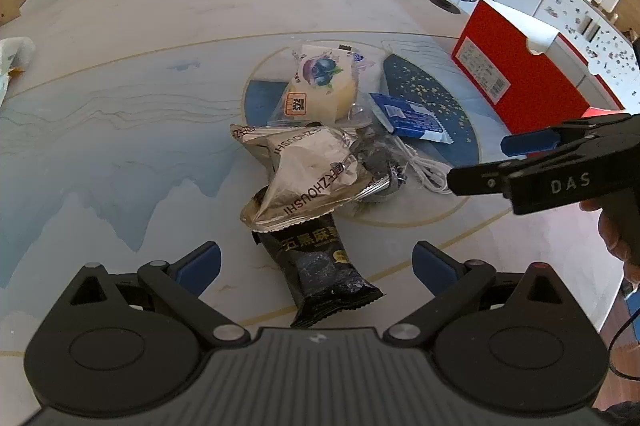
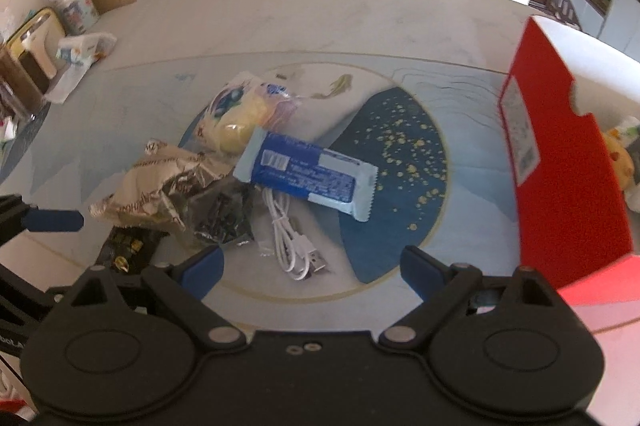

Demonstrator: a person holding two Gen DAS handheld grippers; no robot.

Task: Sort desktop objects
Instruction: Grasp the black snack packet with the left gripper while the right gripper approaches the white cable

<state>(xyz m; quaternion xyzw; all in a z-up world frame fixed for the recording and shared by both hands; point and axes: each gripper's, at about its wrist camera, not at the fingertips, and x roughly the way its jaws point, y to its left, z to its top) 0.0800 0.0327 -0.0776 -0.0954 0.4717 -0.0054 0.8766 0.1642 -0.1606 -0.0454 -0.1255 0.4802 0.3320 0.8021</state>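
On the round table [image 1: 120, 26], over its blue painted centre, a small heap of things waits to be sorted: a black snack packet [image 1: 320, 270] nearest the left gripper [image 1: 316, 262], a crumpled silver wrapper [image 1: 312, 174] lying across the packet's far end, a blueberry bun in clear wrap [image 1: 320, 82] beyond that, a blue and white bar [image 2: 308, 172], a coiled white cable [image 2: 294, 246] and a dark crinkled bag [image 2: 222, 214] between cable and silver wrapper. A red box [image 2: 568, 186] stands open to the right of the heap, well apart from it, with something yellow and soft already inside, so it is probably where things go. Both tongs are spread wide and hold nothing: the left one's blue pads flank the near end of the black packet from above, and the right gripper [image 2: 312, 266] hangs with the cable's plug end just ahead of its open fingers. The step in hand looks like the choosing and approach for a pick, not yet a grasp. For the left, the next move would call for lowering until the pads straddle the packet's free end, then closing without catching the silver wrapper on top. For the right, the cable is loose and thin, so a pinch across the bundled loops seems safer than at a single strand; the bar overlapping the cable's far end may drag along.
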